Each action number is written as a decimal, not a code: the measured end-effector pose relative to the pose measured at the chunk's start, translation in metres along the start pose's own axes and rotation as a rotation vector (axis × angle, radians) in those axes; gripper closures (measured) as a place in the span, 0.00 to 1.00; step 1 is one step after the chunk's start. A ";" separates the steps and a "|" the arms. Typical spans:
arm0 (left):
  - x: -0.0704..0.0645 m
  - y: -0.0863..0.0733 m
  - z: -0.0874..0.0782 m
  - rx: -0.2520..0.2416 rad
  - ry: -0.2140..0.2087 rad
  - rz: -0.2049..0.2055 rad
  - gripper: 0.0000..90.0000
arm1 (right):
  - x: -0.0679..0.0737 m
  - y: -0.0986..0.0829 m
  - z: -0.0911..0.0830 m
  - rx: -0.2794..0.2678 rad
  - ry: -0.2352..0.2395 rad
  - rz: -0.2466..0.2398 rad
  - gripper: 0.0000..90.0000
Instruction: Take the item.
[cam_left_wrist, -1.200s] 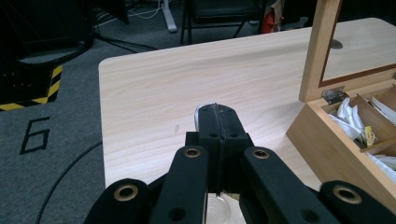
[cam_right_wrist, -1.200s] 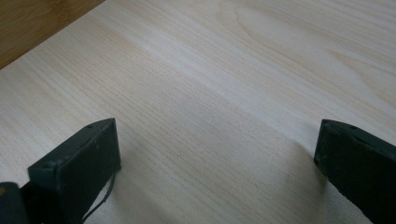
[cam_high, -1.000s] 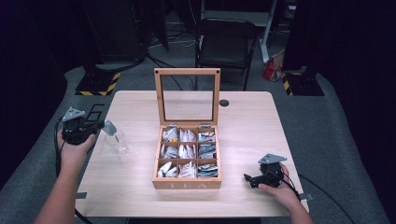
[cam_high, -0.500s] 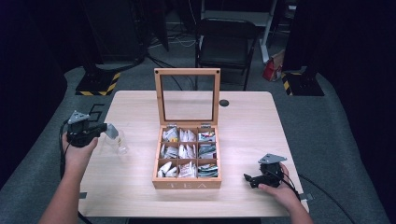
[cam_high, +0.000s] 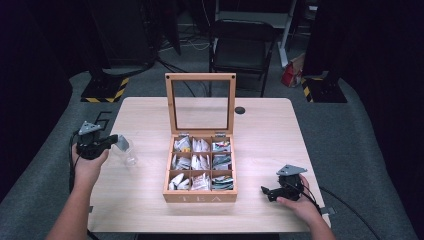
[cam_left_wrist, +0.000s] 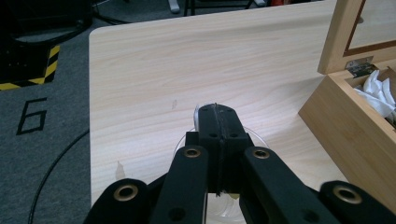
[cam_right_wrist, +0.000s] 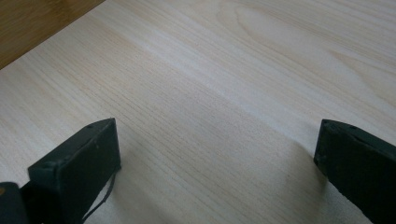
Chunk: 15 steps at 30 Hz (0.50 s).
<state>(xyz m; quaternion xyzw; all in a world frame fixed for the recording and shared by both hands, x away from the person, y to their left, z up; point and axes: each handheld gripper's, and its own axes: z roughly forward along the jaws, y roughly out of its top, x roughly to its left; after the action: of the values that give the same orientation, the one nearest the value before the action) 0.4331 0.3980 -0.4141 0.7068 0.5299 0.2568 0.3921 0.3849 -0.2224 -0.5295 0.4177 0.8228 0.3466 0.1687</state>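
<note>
The left tongs (cam_high: 116, 141) are closed on the rim of a clear plastic cup (cam_high: 125, 151), which stands on the left part of the bench (cam_high: 280, 125), near its left edge and well apart from the wooden tea box (cam_high: 200, 172). In the left gripper view the two jaws are pressed together, and a thin white edge of the cup (cam_left_wrist: 196, 116) shows just beside them. The tea box stands in the middle of the bench with its glass lid upright. The right tongs (cam_high: 266, 192) rest on the bench near its front right corner, with the jaws wide apart and holding nothing
</note>
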 end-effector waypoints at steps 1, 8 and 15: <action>0.000 -0.001 0.001 0.002 -0.001 -0.002 1.00 | 0.000 0.000 0.000 0.000 -0.001 -0.002 0.00; -0.002 -0.006 0.005 0.020 0.000 -0.001 1.00 | 0.000 0.000 0.000 0.000 -0.002 -0.002 0.00; -0.004 -0.006 0.008 0.023 0.004 0.006 1.00 | 0.000 0.000 0.000 0.000 -0.002 -0.001 0.00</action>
<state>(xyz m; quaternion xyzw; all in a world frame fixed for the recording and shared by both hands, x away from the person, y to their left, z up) 0.4348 0.3932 -0.4236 0.7123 0.5314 0.2535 0.3822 0.3850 -0.2225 -0.5294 0.4173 0.8229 0.3463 0.1696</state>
